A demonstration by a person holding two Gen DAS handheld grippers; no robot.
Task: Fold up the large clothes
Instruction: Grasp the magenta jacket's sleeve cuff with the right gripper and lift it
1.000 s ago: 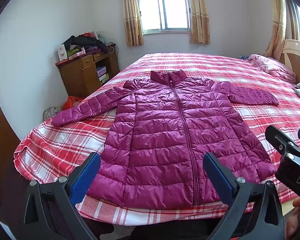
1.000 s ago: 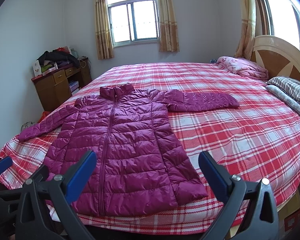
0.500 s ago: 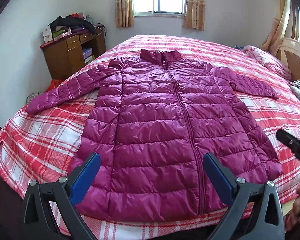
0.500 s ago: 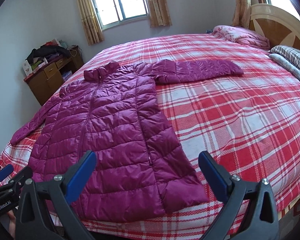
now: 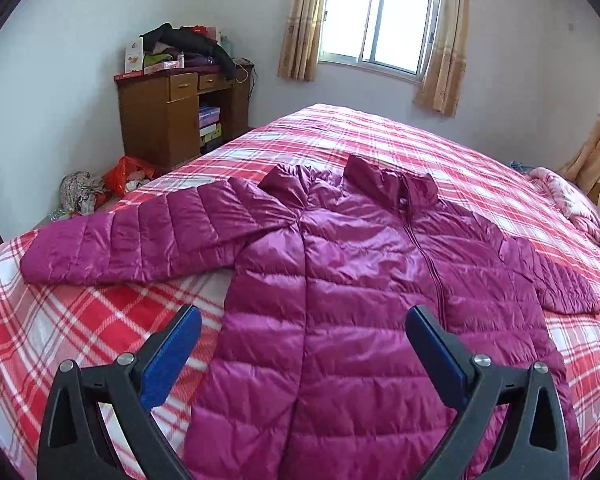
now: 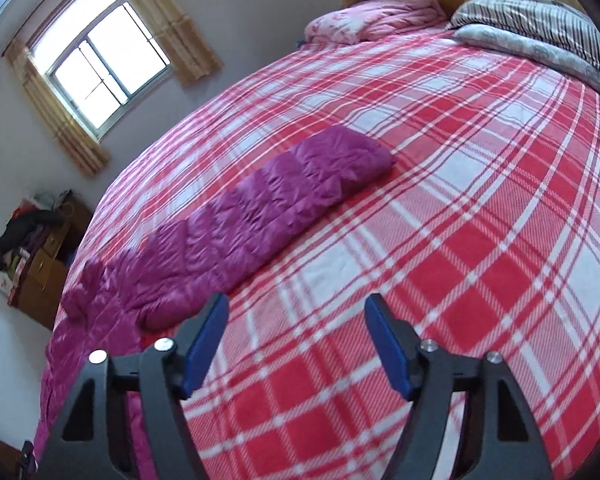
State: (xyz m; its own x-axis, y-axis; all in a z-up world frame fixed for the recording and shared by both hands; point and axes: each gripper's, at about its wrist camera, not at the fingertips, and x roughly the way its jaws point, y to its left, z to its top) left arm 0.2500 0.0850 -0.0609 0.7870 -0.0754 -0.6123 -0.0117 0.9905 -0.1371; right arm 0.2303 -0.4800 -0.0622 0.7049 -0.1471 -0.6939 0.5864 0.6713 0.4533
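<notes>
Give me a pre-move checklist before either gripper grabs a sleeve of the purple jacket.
1. Jacket lies flat, front up, zipped, on the plaid bed: ok.
2. Left sleeve stretched out to the side, nothing on it: ok.
3. Right sleeve stretched out flat on the bed: ok.
4. Left gripper open, holding nothing, above the jacket body rather than the sleeve: position not ok for a sleeve grab.
5. Right gripper open, holding nothing, over bare bedspread beside the sleeve: not ok, needs lining up.
6. Hem lying flat: cannot tell, it is hidden behind the left gripper.
</notes>
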